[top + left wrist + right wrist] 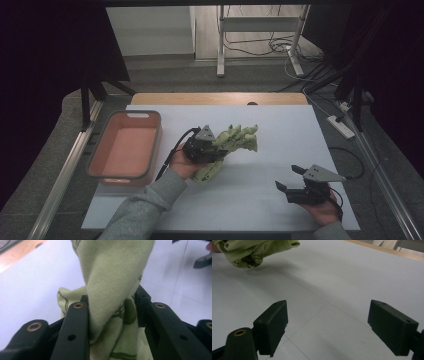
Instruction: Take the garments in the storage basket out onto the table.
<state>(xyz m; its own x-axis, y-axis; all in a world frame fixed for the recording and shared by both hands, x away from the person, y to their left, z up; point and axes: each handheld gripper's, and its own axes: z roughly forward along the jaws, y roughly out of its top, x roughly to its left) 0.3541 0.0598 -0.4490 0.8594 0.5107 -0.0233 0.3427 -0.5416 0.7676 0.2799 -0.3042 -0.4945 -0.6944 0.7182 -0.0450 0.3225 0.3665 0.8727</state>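
White table (260, 200): left tool (216, 146) clamps the green cloth (235, 140); right tool (289, 178) gapes, well apart.

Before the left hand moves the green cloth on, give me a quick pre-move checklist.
1. Left gripper shut on the green cloth: ok; fingers press a bunched fold.
2. Cloth off the table: cannot tell; the lower end may touch the white sheet.
3. Right gripper open, nothing between its fingers: ok.
4. Right gripper apart from the cloth: ok.
5. Pink bin holds nothing, left of the cloth: ok.
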